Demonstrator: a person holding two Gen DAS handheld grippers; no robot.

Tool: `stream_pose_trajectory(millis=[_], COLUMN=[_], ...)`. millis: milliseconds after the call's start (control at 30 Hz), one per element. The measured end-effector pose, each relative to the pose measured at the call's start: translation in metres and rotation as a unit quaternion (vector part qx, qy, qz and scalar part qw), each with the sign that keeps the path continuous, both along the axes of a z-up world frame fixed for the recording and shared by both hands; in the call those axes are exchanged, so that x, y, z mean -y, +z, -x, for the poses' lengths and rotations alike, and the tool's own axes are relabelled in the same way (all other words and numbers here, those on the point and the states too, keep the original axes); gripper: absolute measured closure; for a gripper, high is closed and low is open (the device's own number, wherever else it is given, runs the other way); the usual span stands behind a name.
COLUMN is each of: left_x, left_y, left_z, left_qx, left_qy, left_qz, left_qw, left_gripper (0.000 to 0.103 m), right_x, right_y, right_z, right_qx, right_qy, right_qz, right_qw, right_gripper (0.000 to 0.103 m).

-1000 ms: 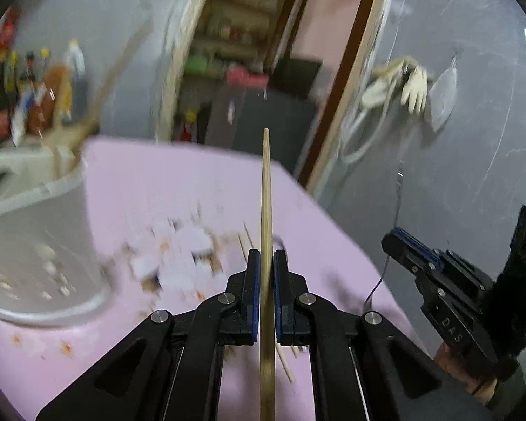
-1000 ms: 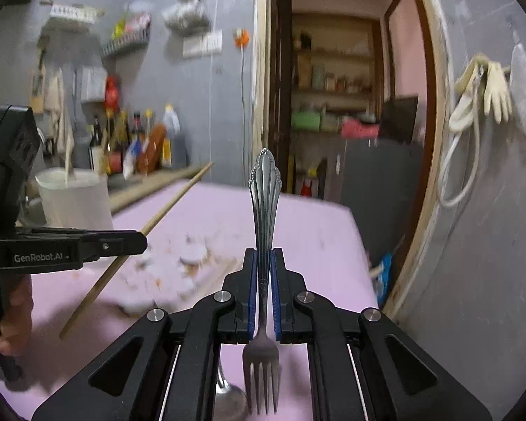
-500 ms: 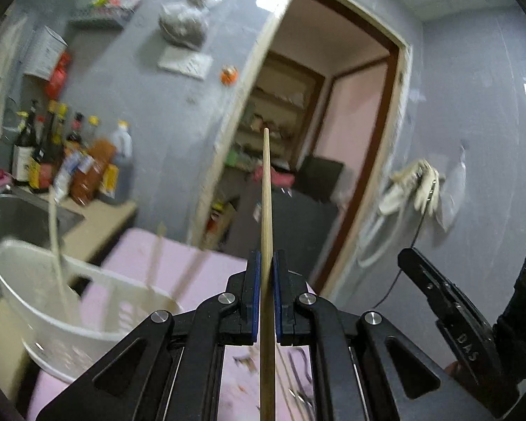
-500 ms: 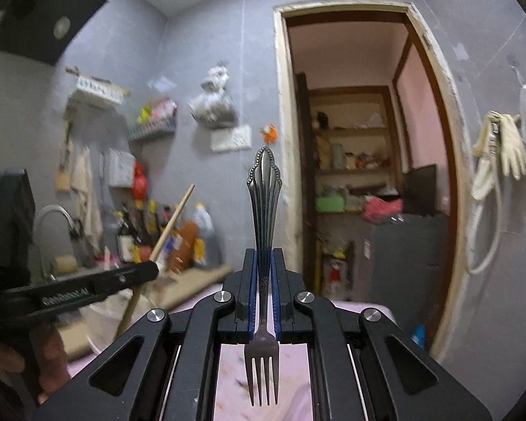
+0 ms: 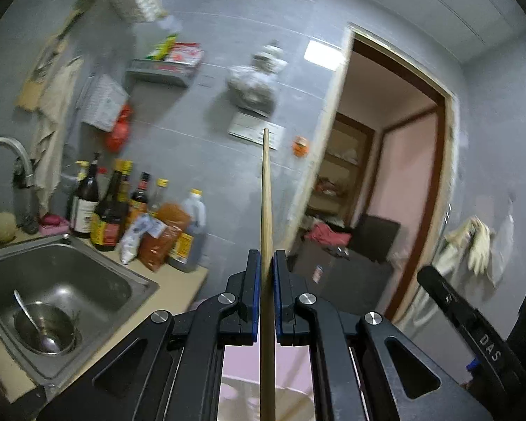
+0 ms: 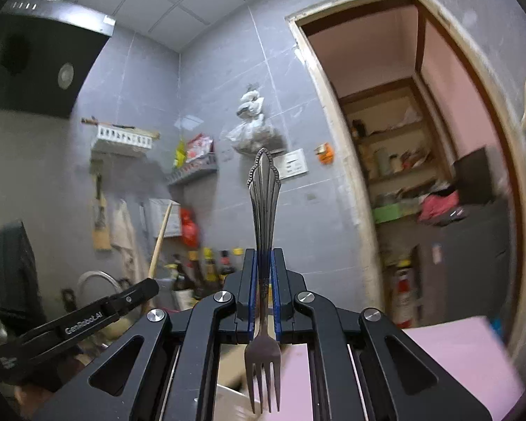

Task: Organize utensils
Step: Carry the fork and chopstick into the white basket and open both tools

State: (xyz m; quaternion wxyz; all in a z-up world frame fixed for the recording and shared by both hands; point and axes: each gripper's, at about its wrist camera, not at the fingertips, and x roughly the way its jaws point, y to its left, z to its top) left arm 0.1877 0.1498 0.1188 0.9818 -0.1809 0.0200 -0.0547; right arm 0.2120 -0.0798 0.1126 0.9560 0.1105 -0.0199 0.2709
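My left gripper (image 5: 267,256) is shut on a wooden chopstick (image 5: 266,210) that runs straight up between the blue pads, its tip toward the grey tiled wall. In the right wrist view my right gripper (image 6: 264,256) is shut on a metal fork (image 6: 264,217), ornate handle end forward and tines back toward the camera. The left gripper (image 6: 147,287) shows at lower left in the right wrist view with the chopstick (image 6: 161,235) slanting up from it. The right gripper's black body (image 5: 470,329) enters the left wrist view at lower right. Both point about level, high above the pink table (image 6: 452,354).
A steel sink (image 5: 56,280) with a bowl and spoon (image 5: 42,326) lies at lower left under a tap (image 5: 7,154). Sauce bottles (image 5: 122,210) crowd the counter behind it. A doorway (image 5: 378,182) to a storeroom opens on the right. Wall shelves (image 6: 122,140) and a hanging bag (image 6: 252,129) are ahead.
Both grippers have risen and tilted up from the pink table; the white basket and table scraps have dropped out of view, and the wall, sink and ceiling now fill the frames. Both grips are unchanged.
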Motion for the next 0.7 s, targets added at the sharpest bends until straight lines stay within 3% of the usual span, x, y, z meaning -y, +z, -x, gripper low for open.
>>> stream_pose_trajectory(millis=[133,300,533,700], left_x=[-0.036,-0.054,-0.047,-0.03], left_y=[-0.013,-0.03,-0.058,-0.074], left_z=[-0.012,-0.019,-0.028,-0.022], left_qx=[0.004,-0.001,-0.015,-0.01], left_qy=[0.038,0.084,0.128,0.163], left_qz=[0.042,0.056,0.034,-0.003], left_qw=[0.9984,0.9949,0.991,0.9866], left_gripper=[0.099,0.099,0.099,0.099], right_x=[-0.023,-0.046,-0.056,-0.06], right_y=[-0.009,-0.028,-0.055,-0.068], right_z=[-0.012,-0.019,-0.023,-0.025], right_qx=[-0.01,-0.011,-0.011,-0.012], right_qy=[0.028,0.043,0.048,0.047], right_qz=[-0.016,0.008,0.034,0.037], right_qw=[0.999,0.999,0.998,0.998], right_gripper=[0.098,0.098,0.098,0.098])
